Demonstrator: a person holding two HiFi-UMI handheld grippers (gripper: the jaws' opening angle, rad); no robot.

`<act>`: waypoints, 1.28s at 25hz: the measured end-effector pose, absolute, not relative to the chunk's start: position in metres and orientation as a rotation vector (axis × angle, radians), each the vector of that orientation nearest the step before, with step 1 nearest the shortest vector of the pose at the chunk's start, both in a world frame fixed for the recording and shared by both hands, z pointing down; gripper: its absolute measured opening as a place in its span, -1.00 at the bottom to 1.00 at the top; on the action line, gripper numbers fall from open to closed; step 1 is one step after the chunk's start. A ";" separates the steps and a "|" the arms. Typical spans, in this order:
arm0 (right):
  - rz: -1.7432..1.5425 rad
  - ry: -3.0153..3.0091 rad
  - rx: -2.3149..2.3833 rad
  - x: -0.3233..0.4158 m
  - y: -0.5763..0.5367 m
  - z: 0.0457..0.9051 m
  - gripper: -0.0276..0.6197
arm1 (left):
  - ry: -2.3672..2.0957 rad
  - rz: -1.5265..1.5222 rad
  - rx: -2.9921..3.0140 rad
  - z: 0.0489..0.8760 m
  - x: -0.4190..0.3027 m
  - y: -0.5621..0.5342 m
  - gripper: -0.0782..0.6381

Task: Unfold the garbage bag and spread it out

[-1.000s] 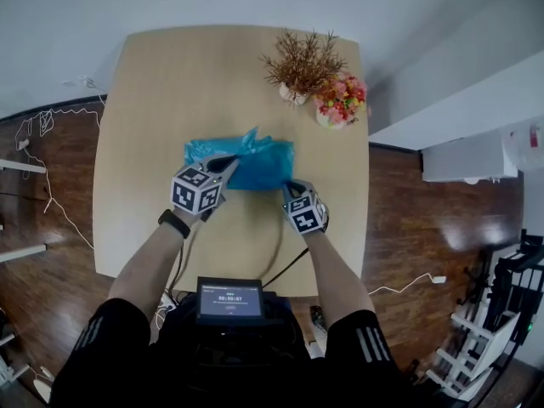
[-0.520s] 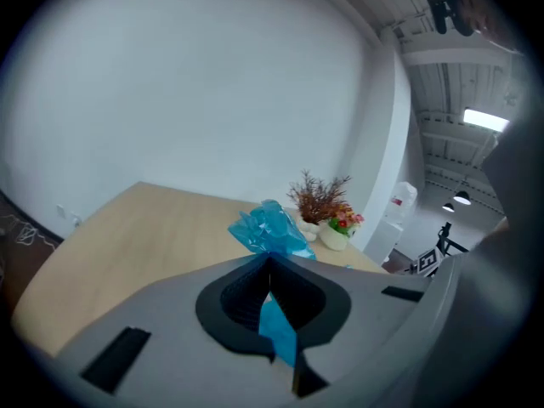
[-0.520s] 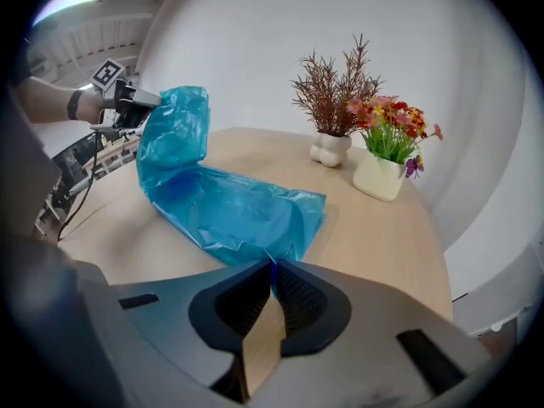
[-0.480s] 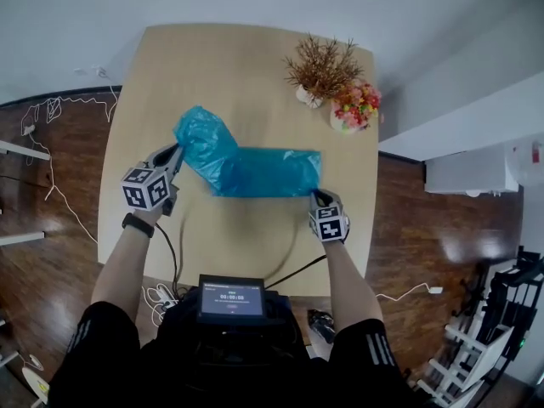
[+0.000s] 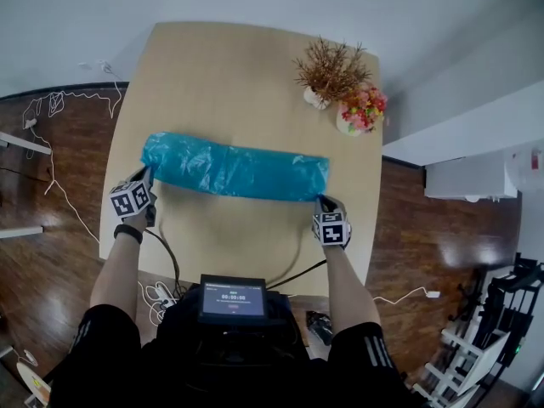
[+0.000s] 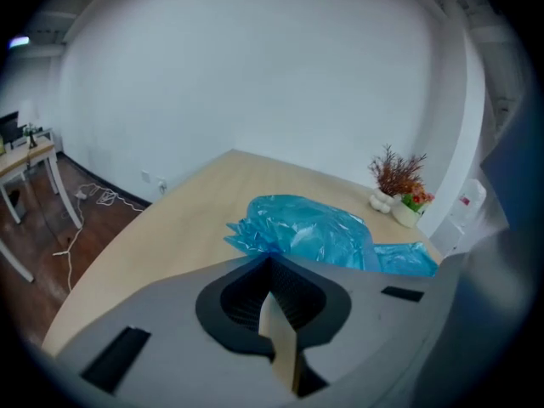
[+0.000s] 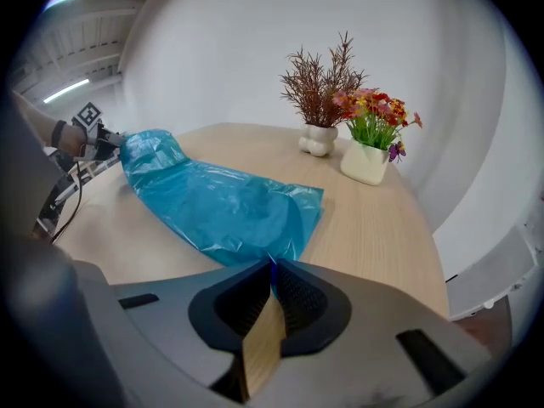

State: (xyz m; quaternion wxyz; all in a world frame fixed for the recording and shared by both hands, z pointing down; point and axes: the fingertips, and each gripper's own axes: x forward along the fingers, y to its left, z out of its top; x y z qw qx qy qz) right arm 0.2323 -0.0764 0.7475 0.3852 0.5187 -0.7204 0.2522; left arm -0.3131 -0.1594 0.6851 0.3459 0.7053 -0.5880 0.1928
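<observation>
The blue garbage bag point(image 5: 234, 170) is lying drawn out in a long band across the middle of the wooden table point(image 5: 246, 75), running left to right. The left gripper point(image 5: 146, 181) is pinching the bag's left end, jaws closed on the plastic (bunched and puffy there). The right gripper point(image 5: 322, 199) is clamping the near right corner the same way. A vase of dried twigs point(image 5: 330, 68) and a pot of bright flowers point(image 5: 363, 109) are standing at the far right.
</observation>
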 end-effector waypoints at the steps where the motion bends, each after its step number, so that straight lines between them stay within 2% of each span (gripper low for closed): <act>1: 0.643 -1.831 1.323 0.231 -0.076 0.747 -0.83 | -1.539 0.527 1.809 0.692 -0.321 -0.157 -0.78; 8: 0.640 -1.790 1.307 0.225 -0.071 0.749 -0.82 | -1.486 0.786 1.669 0.737 -0.343 -0.141 -0.78; 11: 0.644 -1.772 1.300 0.224 -0.069 0.753 -0.82 | -1.412 0.904 1.653 0.751 -0.341 -0.136 -0.52; 18: 0.650 -1.765 1.288 0.224 -0.067 0.755 -0.81 | -1.392 0.944 1.654 0.754 -0.340 -0.133 -0.43; 19: 0.648 -1.769 1.293 0.225 -0.068 0.754 -0.76 | -1.398 0.937 1.659 0.752 -0.340 -0.133 -0.42; 21: 0.639 -1.789 1.311 0.226 -0.070 0.749 -0.71 | -1.417 0.907 1.677 0.744 -0.342 -0.134 -0.37; 23: 0.621 -1.815 1.330 0.225 -0.074 0.742 -0.56 | -1.447 0.849 1.710 0.727 -0.343 -0.137 -0.27; 26: 0.593 -1.850 1.359 0.225 -0.080 0.729 -0.45 | -1.502 0.748 1.777 0.688 -0.343 -0.143 -0.16; 32: 0.544 -1.924 1.401 0.216 -0.099 0.703 -0.43 | -1.518 0.697 1.919 0.624 -0.334 -0.161 -0.01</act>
